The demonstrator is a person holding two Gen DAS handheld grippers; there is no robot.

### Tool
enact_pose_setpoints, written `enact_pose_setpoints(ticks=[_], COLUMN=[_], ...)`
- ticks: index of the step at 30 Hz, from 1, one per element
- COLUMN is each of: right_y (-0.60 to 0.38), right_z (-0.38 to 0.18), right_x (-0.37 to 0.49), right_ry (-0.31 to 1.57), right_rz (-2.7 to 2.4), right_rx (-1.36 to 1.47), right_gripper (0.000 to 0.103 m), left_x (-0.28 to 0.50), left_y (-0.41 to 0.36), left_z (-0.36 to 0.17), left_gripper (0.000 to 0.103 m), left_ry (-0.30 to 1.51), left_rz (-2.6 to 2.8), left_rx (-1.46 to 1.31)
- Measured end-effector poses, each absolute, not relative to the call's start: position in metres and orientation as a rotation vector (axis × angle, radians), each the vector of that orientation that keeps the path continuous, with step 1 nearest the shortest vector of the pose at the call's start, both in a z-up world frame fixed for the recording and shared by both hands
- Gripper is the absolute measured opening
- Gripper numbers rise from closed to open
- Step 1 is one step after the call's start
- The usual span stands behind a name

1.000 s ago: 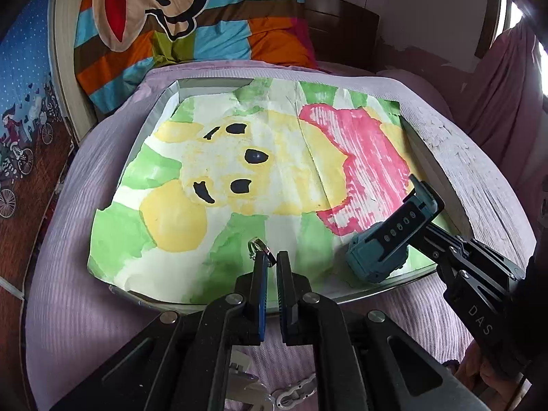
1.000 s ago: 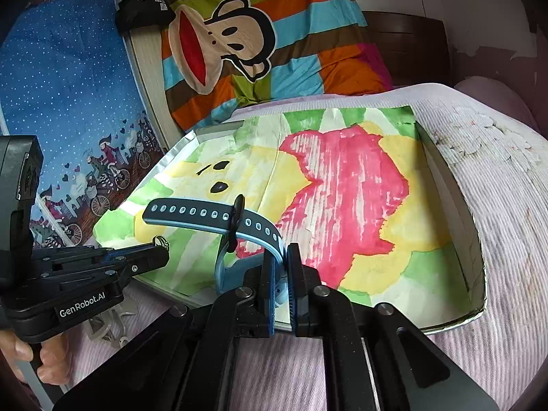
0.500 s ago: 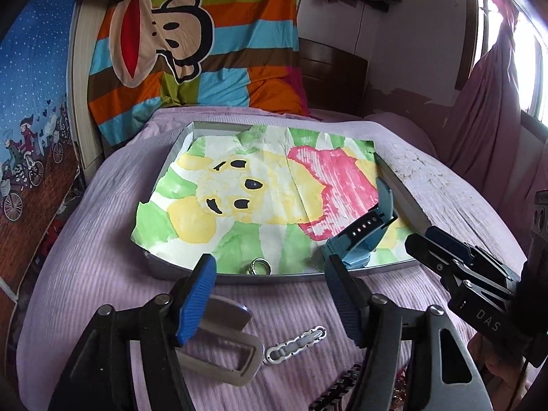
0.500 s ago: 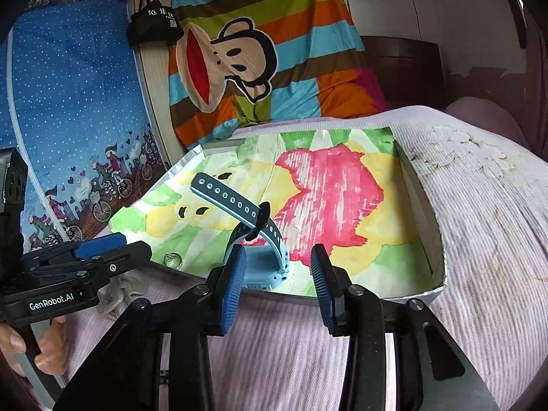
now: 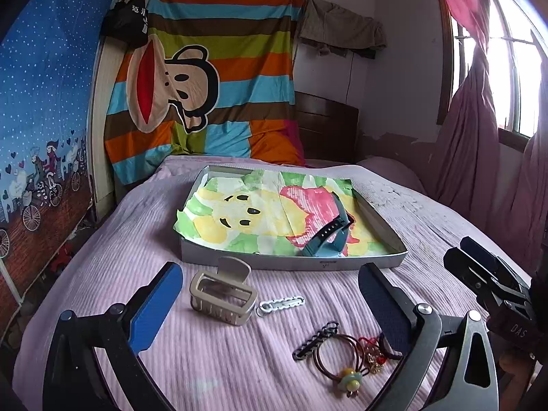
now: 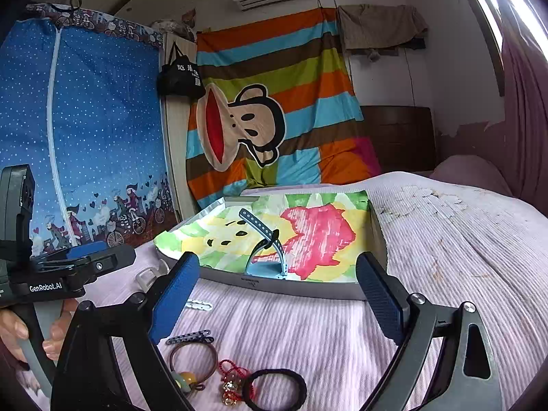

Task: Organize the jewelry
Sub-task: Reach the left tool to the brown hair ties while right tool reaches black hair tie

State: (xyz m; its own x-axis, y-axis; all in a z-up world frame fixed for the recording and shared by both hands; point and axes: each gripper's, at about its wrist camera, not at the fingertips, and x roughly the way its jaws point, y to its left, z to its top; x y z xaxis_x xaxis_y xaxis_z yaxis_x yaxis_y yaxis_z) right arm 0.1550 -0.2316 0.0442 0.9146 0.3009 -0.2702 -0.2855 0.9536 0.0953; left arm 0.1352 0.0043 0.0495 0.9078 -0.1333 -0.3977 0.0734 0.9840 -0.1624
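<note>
Your left gripper (image 5: pixel 270 304): fingers (image 5: pixel 156 306) opening wide, holding nothing; the bed cover showed between them.

Your right gripper (image 6: pixel 277 294): fingers (image 6: pixel 174 293) opening wide, likewise holding nothing. Your hand (image 6: pixel 20 339) showed around the left gripper's handle in the right wrist view.

Tray (image 5: pixel 294 263): a shallow grey one, lined with a painted paper sheet (image 5: pixel 260 215), lay on the bed (image 5: pixel 219 359) ahead of both grippers.

In the tray you had:
- a blue watch (image 5: pixel 327 236) with a perforated strap, at the near edge on the right side, strap arched upward;
- a small ring (image 5: pixel 257 252) just inside the near edge, too small to make out well.

On the bed, in front of the tray, you had:
- a large beige hair claw (image 5: pixel 222 296), near the tray's left part;
- a small white clip (image 5: pixel 281 304), just beside the claw;
- a dark chain-like clip (image 5: pixel 315 339);
- a brown hair tie (image 5: pixel 337 359) with a yellow-green bead, touching the dark clip;
- a red-and-gold charm (image 6: pixel 233 382), just beside the brown tie;
- a black hair tie (image 6: pixel 275 390), beside the charm.
</note>
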Motion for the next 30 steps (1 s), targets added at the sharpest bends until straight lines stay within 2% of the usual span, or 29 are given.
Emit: enact_pose_setpoints(ticks=[7, 17, 20, 30], right_y=[-0.242, -0.250, -0.249, -0.245], right_z=[0.038, 0.015, 0.008, -0.007], right_x=[0.123, 0.114, 0.116, 0.127], right_ry=[0.278, 0.396, 0.442, 0.550], right_rz=[0.301, 0.304, 0.315, 0.317], right_rx=[0.032, -0.042, -0.062, -0.108], right_gripper=[0.095, 0.097, 0.102, 0.102], left_x=[0.108, 0.100, 0.101, 0.110], left_y=[-0.001, -0.008, -0.013, -0.031], left_z=[0.035, 0.016, 0.011, -0.002], left_gripper=[0.103, 0.103, 0.103, 0.103], left_ry=[0.455, 0.570, 0.611, 0.733], left_rz=[-0.136, -0.194, -0.214, -0.301], left_rx=[-0.104, -0.070, -0.053, 0.007])
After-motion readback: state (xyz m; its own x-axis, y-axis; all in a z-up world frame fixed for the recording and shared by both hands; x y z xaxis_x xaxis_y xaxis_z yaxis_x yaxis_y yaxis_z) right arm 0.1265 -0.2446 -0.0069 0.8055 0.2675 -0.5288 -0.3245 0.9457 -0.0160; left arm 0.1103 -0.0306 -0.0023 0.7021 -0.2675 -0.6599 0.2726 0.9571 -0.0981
